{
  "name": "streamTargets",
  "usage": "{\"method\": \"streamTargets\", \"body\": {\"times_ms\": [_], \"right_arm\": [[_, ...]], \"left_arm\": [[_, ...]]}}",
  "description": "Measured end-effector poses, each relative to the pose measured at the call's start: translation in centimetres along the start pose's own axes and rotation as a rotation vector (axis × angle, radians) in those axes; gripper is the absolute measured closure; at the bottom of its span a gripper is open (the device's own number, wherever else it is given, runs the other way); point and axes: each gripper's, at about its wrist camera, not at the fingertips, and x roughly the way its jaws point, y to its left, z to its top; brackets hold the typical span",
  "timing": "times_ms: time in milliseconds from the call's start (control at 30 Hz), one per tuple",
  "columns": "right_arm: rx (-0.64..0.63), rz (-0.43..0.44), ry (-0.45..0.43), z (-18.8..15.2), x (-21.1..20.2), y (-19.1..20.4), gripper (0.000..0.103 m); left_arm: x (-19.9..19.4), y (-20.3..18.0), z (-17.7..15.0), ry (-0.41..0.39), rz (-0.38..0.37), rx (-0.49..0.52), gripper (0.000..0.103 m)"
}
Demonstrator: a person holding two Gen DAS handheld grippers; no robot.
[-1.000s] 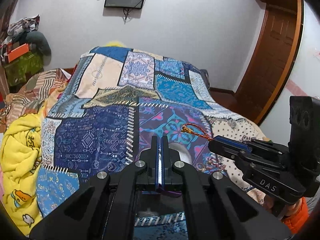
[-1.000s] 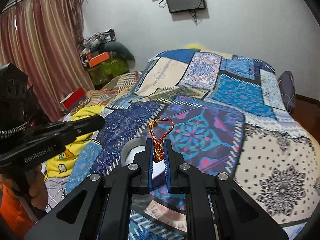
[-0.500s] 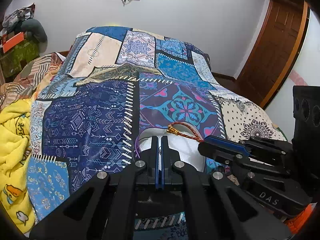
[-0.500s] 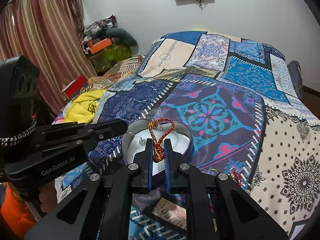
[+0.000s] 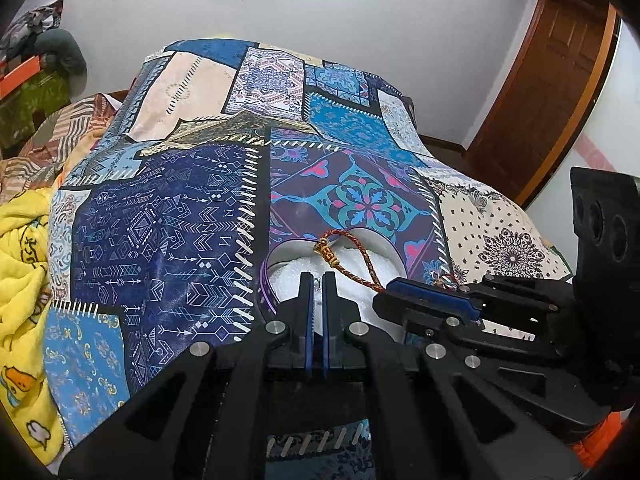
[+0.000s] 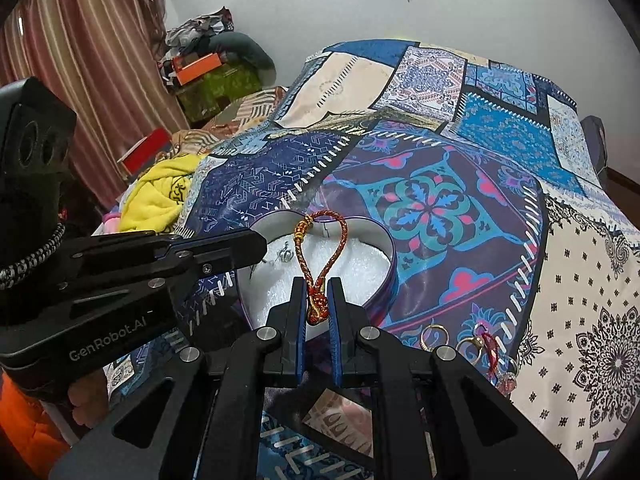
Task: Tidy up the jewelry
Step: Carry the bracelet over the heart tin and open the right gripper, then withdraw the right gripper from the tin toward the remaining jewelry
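Note:
A heart-shaped box (image 6: 390,258) with white lining sits on the patchwork bedspread; it also shows in the left wrist view (image 5: 384,246). My right gripper (image 6: 317,286) is shut on a red and gold braided bracelet (image 6: 340,240) and holds its loop over the box; the bracelet also shows in the left wrist view (image 5: 362,258). A small silver piece (image 6: 286,256) lies inside the box. My left gripper (image 5: 317,280) is shut and empty, at the box's near edge. Gold rings (image 6: 434,336) and a red string piece (image 6: 492,350) lie on the bedspread right of the box.
The bedspread (image 6: 440,200) covers the whole bed. A yellow blanket (image 5: 20,260) is bunched at the left. Clutter and an orange box (image 6: 198,68) stand by the curtain. A wooden door (image 5: 552,92) is at the right.
Both grippers have moved forward and down toward the heart-shaped box. The right gripper has carried the bracelet over the box's white lining.

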Motion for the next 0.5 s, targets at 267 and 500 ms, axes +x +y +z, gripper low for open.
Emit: {"method": "streamTargets", "body": {"times_ms": [267,500], "right_arm": [[-0.012,-0.003,0.024,0.1,0.0,0.3,0.094],[-0.027,-0.018,0.028,0.1,-0.4,0.9,0.082]], "left_arm": [[-0.4,0.0,0.0,0.009,0.017,-0.005,0.098],[-1.7,0.8,0.2,-0.021,0.068,-0.042,0.066]]}}
